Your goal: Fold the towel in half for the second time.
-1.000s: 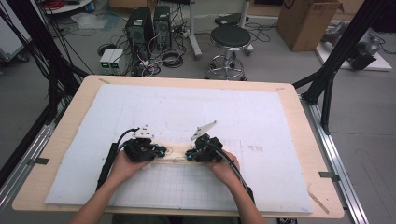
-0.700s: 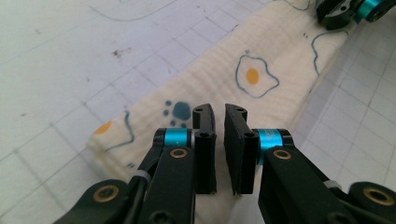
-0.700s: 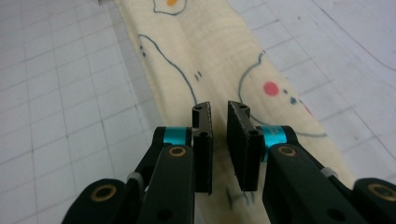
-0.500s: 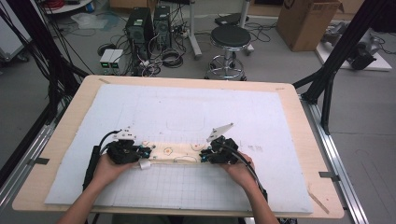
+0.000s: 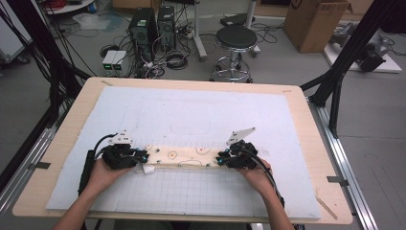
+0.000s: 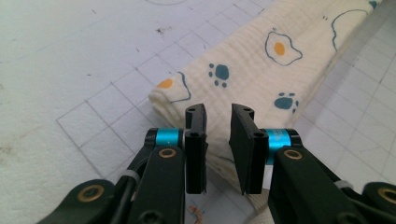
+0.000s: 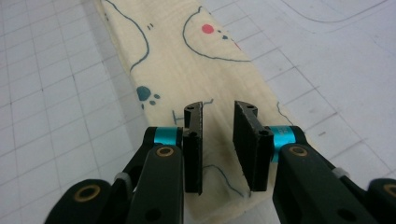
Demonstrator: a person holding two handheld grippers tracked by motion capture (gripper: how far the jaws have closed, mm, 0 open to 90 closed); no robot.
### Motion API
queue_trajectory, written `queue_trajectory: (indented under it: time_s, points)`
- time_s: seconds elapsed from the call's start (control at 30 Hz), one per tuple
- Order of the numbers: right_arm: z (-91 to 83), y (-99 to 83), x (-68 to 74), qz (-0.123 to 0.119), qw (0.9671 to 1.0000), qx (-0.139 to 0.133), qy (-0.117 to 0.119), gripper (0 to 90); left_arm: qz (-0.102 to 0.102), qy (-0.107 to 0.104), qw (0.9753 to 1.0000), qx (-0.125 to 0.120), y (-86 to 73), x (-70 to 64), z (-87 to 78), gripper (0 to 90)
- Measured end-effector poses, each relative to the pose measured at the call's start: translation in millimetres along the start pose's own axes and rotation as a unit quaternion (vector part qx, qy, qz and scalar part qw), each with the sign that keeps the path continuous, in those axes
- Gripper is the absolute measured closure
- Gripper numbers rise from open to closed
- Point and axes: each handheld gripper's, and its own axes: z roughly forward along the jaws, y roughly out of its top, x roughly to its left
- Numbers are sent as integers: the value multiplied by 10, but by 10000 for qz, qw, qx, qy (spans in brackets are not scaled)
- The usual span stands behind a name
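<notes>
1. Folded cloth (image 5: 179,156): a long cream strip printed with fried eggs, paw prints and outlined animal faces. It lies flat on the white gridded mat (image 5: 191,115), parallel to the tabletop's (image 5: 306,139) near edge and closer to that edge than to the far one.
2. Left gripper (image 5: 143,157): at the cloth's left end. In the left gripper view its fingers (image 6: 196,140) stand parted with a clear gap between them, directly over the rolled end of the cloth (image 6: 261,70); they hold nothing.
3. Right gripper (image 5: 219,159): at the cloth's right end. In the right gripper view its fingers (image 7: 194,140) are likewise parted above the cloth (image 7: 187,60), holding nothing.
4. Edges: the mat stops short of the tabletop on every side, leaving a bare wooden border all round. The cloth's long edges run along the mat's grid lines.
5. Open room: the far half of the mat is bare up to the far edge, as are the near left and near right corners. A band of bare grid lies between the cloth and the near edge.
6. Writing: none readable on the cloth, the mat or the grippers; a small white tag (image 5: 147,169) at the cloth's left end is too small to read.
</notes>
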Motion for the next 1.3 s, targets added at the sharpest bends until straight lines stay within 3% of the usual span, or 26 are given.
queue_trajectory:
  time_s: [0.23, 0.67, 0.8, 0.9, 1.07, 1.3]
  points:
    - [-2, -114, -37, 144, 9998, -125, 54, 702, 80, 19, 9999, 61, -4, -12, 28, 741]
    - [30, -160, -78, 122, 9994, -307, 117, 668, 157, 135, 9997, 90, -16, -42, 44, 734]
    - [28, -165, -68, 198, 9992, -315, 129, 654, -15, 198, 9995, -239, -101, -61, 44, 722]
    - [33, -164, -72, 278, 9988, -357, 163, 629, -113, 171, 9995, -232, -100, -38, 29, 713]
    - [38, -153, -49, 301, 9989, -352, 113, 590, -94, 183, 9994, -275, -87, -56, 29, 649]
    - [34, -151, -21, 508, 9977, -437, 105, 530, -54, 130, 9989, -444, -59, -83, -21, 597]
